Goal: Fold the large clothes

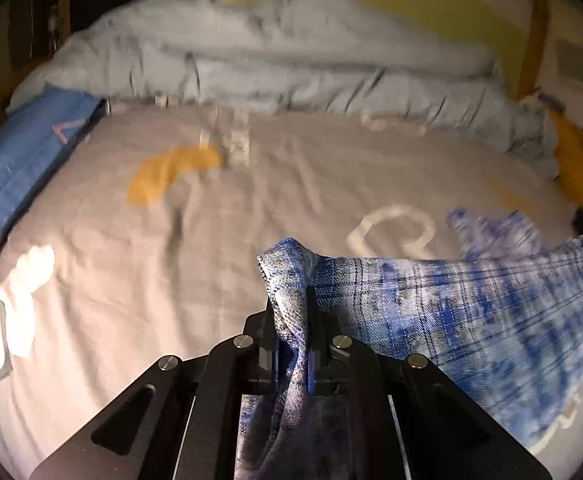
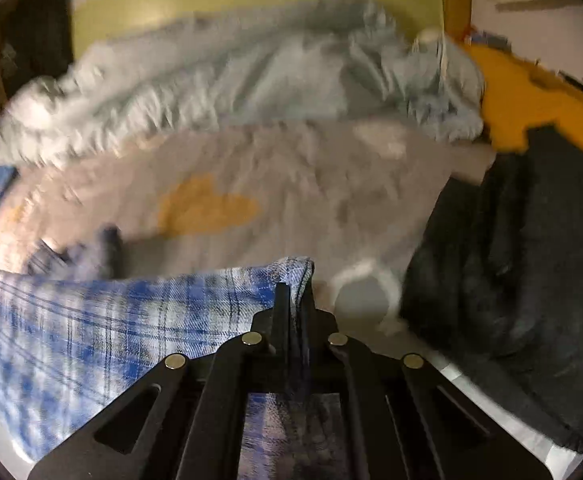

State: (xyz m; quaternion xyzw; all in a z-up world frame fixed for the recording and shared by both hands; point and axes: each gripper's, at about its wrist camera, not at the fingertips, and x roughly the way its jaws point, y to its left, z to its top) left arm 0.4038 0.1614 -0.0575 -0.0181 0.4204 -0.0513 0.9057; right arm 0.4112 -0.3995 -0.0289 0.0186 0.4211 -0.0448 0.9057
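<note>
The left claw (image 1: 291, 308) is closed on a bunched corner of the blue-and-white plaid garment (image 1: 471, 304); the pinched cloth rises in a small peak above the fingertips and also hangs down between the two fingers toward the camera. From that pinch the garment runs off to the right of the left wrist view as a raised, slightly sagging edge, above the bed sheet (image 1: 111, 280). The right claw (image 2: 295, 292) is likewise clamped on the plaid garment (image 2: 111, 312), with a folded corner caught between its narrow black fingers and a strip of the cloth trailing down between them; here the fabric spreads to the left of the right wrist view, so the garment spans between the two claws, each gripping one end of its upper edge. The sheet beneath is beige-grey with an orange patch (image 2: 207, 208) and pale printed shapes. A crumpled pale blue blanket (image 1: 271, 60) lies heaped along the far side of the bed, well apart from both claws. A dark grey cloth (image 2: 523, 272) lies at the right of the right claw, near it but not touching. A blue pillow (image 1: 15, 176) sits at the left edge of the bed, and a white cloth (image 1: 23, 288) lies on the sheet near that side.
</note>
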